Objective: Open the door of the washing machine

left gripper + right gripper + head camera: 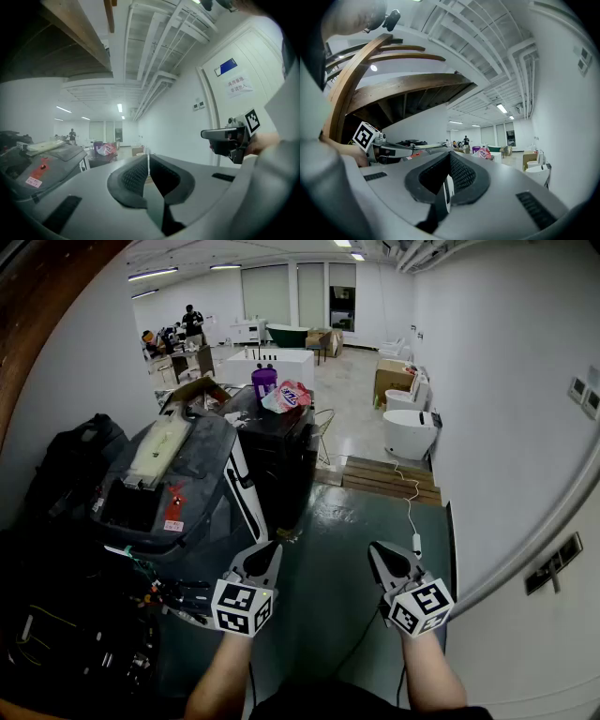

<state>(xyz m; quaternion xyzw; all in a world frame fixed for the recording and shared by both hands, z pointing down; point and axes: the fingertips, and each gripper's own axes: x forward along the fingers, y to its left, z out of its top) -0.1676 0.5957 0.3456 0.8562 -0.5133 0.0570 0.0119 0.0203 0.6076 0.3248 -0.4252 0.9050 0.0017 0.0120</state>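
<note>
Two grippers are in our hands, and neither holds anything. The left gripper (266, 551) and the right gripper (382, 549) each have their jaws pressed together, and both are held out over the dark green floor (347, 521). The washing machine (187, 486) stands at the left edge of that floor, just ahead and to the left of our left gripper. Neither gripper touches it. We see its dark grey top and a white side panel, but we cannot make out which panel is the door or where its handle or recess sits. We judge the door to be a rigid, hinged panel of smooth plastic, light to swing but held by a latch. Closed pads would likely slip on its face. We would part the jaws, pinch the handle edge farthest from the hinge, and pull steadily.
</note>
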